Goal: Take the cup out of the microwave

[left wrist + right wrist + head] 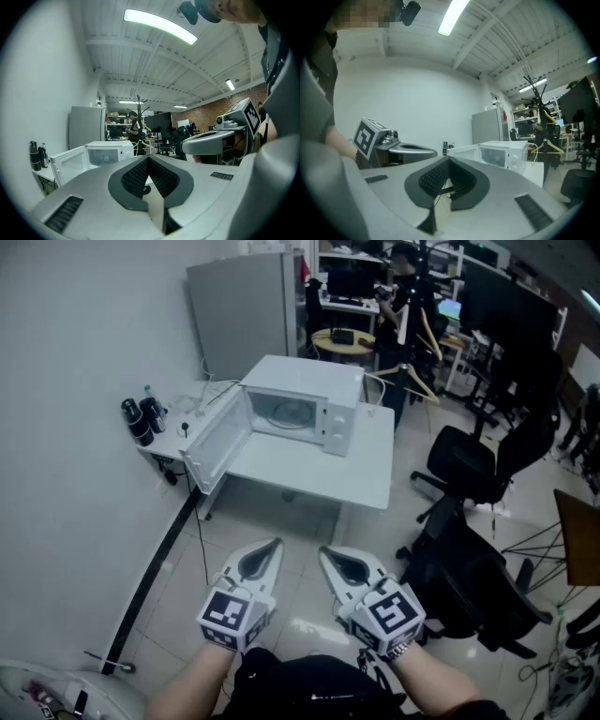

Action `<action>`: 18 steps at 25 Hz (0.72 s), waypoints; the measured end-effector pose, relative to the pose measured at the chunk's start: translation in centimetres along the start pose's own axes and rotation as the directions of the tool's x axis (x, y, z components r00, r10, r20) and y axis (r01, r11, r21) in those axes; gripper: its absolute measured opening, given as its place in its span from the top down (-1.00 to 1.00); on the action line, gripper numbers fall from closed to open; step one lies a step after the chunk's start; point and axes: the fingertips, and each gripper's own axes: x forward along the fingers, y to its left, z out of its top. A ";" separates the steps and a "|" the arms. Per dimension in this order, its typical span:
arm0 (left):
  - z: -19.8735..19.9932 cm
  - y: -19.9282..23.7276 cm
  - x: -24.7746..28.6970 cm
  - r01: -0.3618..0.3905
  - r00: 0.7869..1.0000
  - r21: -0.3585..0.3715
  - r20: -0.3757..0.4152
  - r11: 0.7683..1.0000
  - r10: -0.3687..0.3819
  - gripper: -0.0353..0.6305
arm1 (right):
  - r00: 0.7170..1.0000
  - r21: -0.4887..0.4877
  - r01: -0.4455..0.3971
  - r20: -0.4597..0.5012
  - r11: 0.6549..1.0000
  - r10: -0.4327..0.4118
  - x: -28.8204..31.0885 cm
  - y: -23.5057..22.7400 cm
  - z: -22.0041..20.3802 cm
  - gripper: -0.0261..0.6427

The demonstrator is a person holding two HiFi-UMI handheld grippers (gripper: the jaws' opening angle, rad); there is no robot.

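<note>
A white microwave [305, 405] stands on a white table [319, 474] across the floor, far ahead of both grippers, its door [217, 439] swung open to the left. A pale round shape shows in its cavity; I cannot tell whether it is the cup. My left gripper [277, 543] and right gripper [323, 551] hang side by side low in the head view, both shut and holding nothing. The left gripper view shows its own left gripper [148, 158] shut, the microwave [111, 151] small and far off. In the right gripper view the right gripper [449, 159] is shut, with the microwave [506, 152] to its right.
Two black bottles [141, 420] stand on a small side table by the left wall. A grey cabinet [246, 310] is behind the microwave. Black office chairs [469, 465] crowd the right side. A black floor strip [150, 577] runs along the wall. A person stands at the far desks.
</note>
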 end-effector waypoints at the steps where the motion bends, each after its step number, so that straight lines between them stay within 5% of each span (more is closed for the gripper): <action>1: 0.0 0.1 0.2 0.000 1.000 -0.005 -0.003 1.000 0.000 0.89 | 1.000 0.003 -0.001 -0.004 1.000 0.001 0.0 -0.2 -0.1 0.88; 11: -1.0 5.1 6.2 0.013 1.000 -0.036 0.004 0.999 -0.013 0.89 | 0.999 0.013 0.014 -0.038 1.000 -0.013 5.3 -4.5 -1.3 0.88; 18: -1.2 12.8 13.7 0.068 0.998 -0.048 0.012 0.997 -0.067 0.89 | 0.996 0.015 0.069 -0.057 0.998 -0.068 14.0 -10.5 -1.0 0.88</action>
